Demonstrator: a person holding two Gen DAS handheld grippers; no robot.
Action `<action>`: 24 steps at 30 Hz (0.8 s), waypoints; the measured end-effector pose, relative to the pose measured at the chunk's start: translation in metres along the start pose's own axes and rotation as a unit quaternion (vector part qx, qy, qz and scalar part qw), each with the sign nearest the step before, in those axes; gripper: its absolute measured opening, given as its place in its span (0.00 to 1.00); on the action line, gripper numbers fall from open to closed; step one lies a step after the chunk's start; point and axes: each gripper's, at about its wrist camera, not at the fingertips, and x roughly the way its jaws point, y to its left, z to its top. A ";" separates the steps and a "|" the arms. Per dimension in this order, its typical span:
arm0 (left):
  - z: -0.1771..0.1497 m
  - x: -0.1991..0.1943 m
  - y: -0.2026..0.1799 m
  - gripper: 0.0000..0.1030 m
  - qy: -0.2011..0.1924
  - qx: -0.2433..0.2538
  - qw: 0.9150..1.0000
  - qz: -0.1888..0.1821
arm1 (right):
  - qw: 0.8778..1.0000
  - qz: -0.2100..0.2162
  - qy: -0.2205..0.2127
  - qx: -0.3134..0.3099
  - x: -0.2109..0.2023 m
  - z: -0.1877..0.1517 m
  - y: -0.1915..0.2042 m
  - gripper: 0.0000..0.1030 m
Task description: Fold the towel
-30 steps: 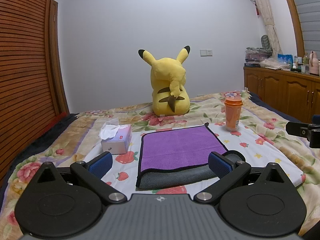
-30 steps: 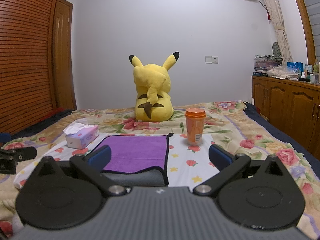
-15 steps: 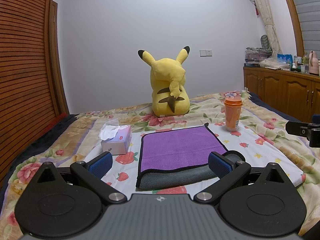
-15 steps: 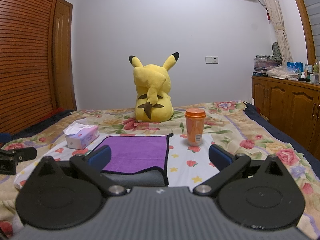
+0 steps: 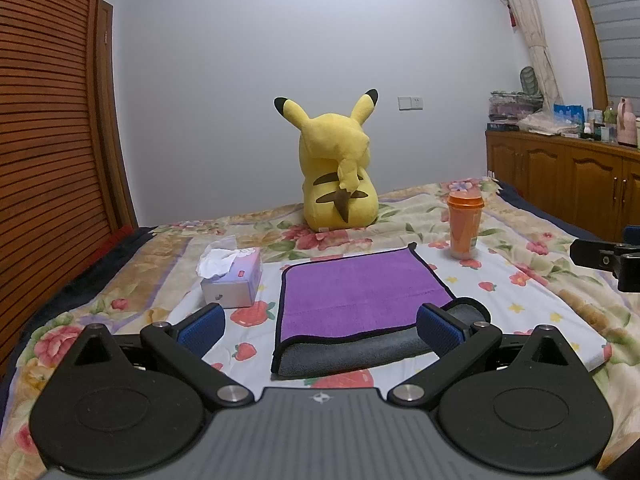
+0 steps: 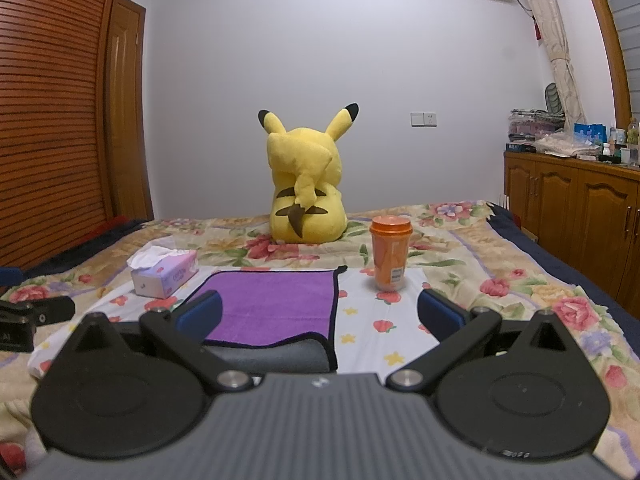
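A purple towel (image 5: 360, 292) with black edging lies folded on the bed, its grey underside showing along the near edge. It also shows in the right wrist view (image 6: 272, 304). My left gripper (image 5: 320, 326) is open and empty, held just short of the towel's near edge. My right gripper (image 6: 320, 314) is open and empty, over the towel's near right corner. Each gripper's side shows at the edge of the other's view.
A yellow Pikachu plush (image 5: 340, 180) sits at the back of the bed. An orange cup (image 5: 464, 226) stands right of the towel, a tissue box (image 5: 232, 280) left of it. A wooden cabinet (image 5: 568, 188) stands at right, a slatted wardrobe (image 5: 48, 140) at left.
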 end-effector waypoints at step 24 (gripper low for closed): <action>-0.005 0.023 -0.008 1.00 0.052 0.014 0.998 -0.019 | 0.999 0.001 0.042 -0.009 0.023 -0.002 0.004 1.00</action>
